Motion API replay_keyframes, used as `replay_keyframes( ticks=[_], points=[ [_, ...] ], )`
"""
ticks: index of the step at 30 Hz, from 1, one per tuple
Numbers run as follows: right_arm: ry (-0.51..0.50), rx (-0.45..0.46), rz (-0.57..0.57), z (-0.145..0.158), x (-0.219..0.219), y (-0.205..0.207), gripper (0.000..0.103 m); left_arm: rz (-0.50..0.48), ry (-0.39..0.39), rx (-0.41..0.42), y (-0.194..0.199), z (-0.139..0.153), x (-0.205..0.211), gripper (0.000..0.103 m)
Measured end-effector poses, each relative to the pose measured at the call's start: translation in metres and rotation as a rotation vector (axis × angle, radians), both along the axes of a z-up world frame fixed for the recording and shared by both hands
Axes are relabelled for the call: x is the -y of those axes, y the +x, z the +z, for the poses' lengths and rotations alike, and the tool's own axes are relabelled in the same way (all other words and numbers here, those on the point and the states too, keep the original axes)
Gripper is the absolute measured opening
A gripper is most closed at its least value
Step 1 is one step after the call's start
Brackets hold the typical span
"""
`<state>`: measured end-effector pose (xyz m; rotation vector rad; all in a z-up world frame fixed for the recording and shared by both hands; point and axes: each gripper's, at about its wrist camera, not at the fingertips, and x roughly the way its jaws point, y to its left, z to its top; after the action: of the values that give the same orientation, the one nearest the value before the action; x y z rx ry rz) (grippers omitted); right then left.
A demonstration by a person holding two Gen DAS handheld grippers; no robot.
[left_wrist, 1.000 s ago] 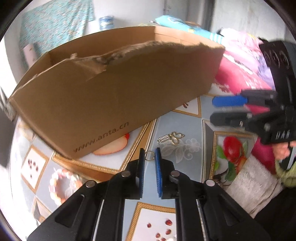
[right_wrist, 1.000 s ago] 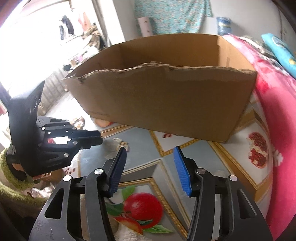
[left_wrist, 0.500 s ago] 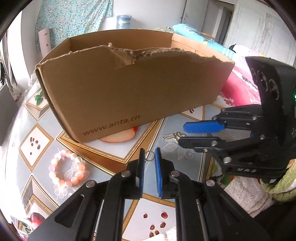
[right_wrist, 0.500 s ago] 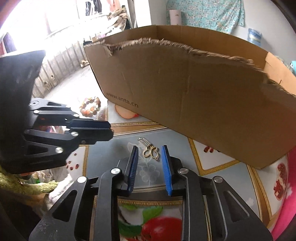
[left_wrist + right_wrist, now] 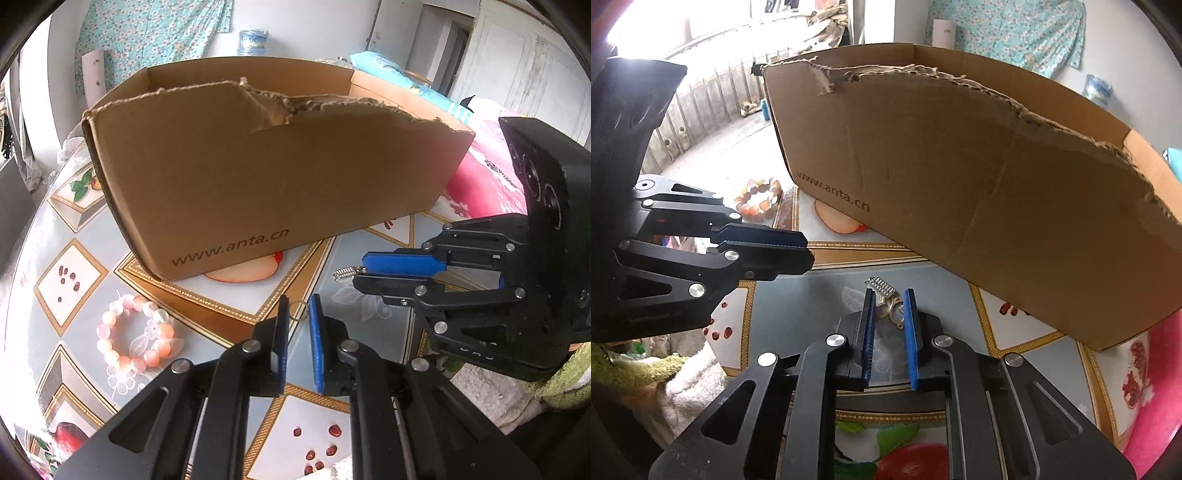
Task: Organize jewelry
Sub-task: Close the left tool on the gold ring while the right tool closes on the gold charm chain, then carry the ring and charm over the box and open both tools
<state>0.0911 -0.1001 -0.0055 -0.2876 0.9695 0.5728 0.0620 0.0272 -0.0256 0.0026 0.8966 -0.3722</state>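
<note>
My left gripper [image 5: 297, 304] is shut on a small gold ring [image 5: 298, 311], held just above the patterned tabletop [image 5: 236, 291]. To its right, my right gripper [image 5: 359, 271] points down at a gold charm with a silver coil [image 5: 343, 273] attached. In the right wrist view the gold charm [image 5: 892, 309] lies on the table between the blue pads of the right gripper [image 5: 889, 295]. The jaws are closing, and the pads look to touch the charm on both sides. The silver coil [image 5: 882, 285] sticks out past the fingertips. The left gripper [image 5: 809, 251] shows at the left.
A big torn cardboard box [image 5: 258, 177] stands right behind both grippers, open at the top. A pink and white bead bracelet [image 5: 135, 336] lies on the table to the left. Pink bedding [image 5: 487, 181] lies at the right. A sleeve [image 5: 635, 369] shows under the left gripper.
The right gripper has swung in over the gold charm and its jaws have narrowed from wide apart to close around it. The left gripper still holds the ring in about the same spot.
</note>
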Motion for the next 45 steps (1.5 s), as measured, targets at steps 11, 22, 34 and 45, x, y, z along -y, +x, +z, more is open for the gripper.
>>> replay_keyframes(
  ticks=[11,22,34,45],
  points=[
    [0.016,-0.025,-0.025,0.003,0.005,0.005,0.013,0.005,-0.005,0.001,-0.001,-0.001,-0.003,0.01],
    [0.04,-0.008,-0.051,0.016,0.015,0.006,0.013,-0.002,-0.004,0.023,-0.006,0.006,0.001,0.01],
    [0.12,0.053,-0.083,0.045,0.03,-0.004,0.013,-0.019,-0.014,0.096,-0.018,0.041,0.007,0.01],
    [0.262,0.216,-0.164,0.113,0.067,0.01,0.013,-0.107,-0.113,0.275,-0.008,0.123,0.018,0.01]
  ],
)
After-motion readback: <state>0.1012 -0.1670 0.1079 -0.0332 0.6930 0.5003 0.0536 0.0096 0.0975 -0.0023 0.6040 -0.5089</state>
